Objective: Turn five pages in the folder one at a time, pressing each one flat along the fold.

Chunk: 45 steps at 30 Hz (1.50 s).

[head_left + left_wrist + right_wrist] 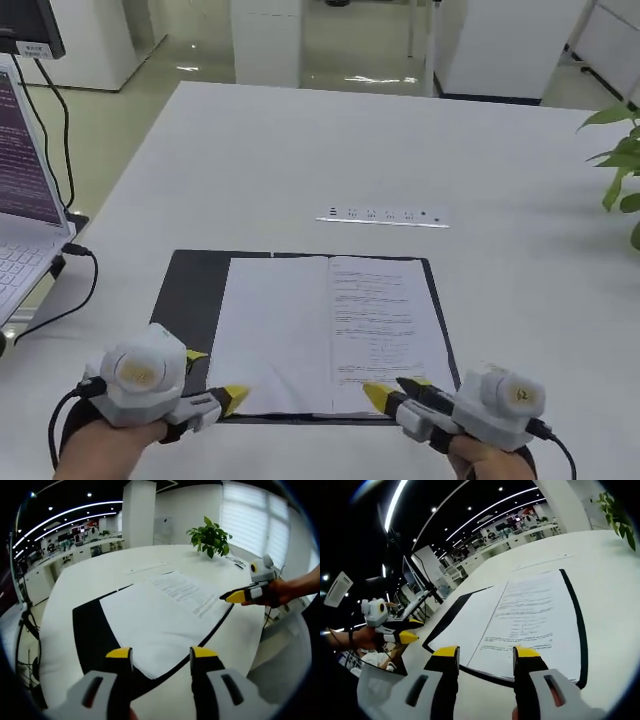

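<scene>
Open black folder (190, 295) flat on white table (300, 150), blank white page (270, 330) left, printed page (380, 310) right, print too fine to read. Off near left corner, left gripper (215, 377) spread wide, empty. Over near edge, right gripper (396, 390) likewise spread; contact with paper unclear. Silver laptop (20, 230) cut off at left.

Open folder (300, 335) right of laptop (25, 215)

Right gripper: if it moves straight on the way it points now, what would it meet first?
Probably the near edge of the open folder, then its printed page, which lie just ahead of the right gripper and its open jaws. Depth is unclear.
</scene>
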Available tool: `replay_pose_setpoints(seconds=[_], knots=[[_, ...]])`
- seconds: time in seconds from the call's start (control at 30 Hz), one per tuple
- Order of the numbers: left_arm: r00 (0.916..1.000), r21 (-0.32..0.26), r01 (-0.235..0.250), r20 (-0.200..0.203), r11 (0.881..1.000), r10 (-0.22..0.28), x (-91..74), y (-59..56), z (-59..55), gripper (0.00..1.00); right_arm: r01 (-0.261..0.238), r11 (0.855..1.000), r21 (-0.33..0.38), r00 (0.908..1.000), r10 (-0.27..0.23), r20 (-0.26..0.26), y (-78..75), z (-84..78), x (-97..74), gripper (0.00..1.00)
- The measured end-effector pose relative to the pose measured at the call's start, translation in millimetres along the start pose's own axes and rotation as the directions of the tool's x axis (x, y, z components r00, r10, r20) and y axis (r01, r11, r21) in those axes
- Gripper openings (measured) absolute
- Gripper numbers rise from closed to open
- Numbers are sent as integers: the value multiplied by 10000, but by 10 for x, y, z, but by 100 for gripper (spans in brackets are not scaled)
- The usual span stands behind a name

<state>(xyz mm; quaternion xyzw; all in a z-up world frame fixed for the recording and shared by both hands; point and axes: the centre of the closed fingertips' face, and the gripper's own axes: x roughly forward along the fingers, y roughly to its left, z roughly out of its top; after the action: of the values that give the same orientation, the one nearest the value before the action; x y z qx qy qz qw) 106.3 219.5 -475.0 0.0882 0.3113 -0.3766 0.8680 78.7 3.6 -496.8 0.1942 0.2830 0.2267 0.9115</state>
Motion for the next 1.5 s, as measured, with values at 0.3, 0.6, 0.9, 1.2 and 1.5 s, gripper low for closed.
replay_pose_setpoints(seconds=[0.3, 0.6, 0.9, 1.2, 1.5], knots=[[9991, 402, 20, 433, 9992, -37, -216, 2, 103, 54, -30, 9996, -294, 9991, 43, 415, -98, 88, -285, 49], [9991, 599, -46, 431, 9982, 20, -333, -21, 97, 62, 301, 9979, -575, 9993, -289, 226, -172, -31, -525, 57], [9990, 317, -55, 450, 9995, 40, -435, -51, -6, 69, 777, 9857, -1495, 9961, -829, -292, -187, -95, -768, 64], [9997, 192, 96, 206, 9998, -100, -385, -138, -72, 70, 1084, 9847, -1364, 9936, -1116, -160, -228, -110, -852, 67], [9993, 330, 326, 145, 9989, -331, -305, -253, -8, 71, 1105, 9853, -1300, 9918, -1177, -497, -201, -206, -895, 68]])
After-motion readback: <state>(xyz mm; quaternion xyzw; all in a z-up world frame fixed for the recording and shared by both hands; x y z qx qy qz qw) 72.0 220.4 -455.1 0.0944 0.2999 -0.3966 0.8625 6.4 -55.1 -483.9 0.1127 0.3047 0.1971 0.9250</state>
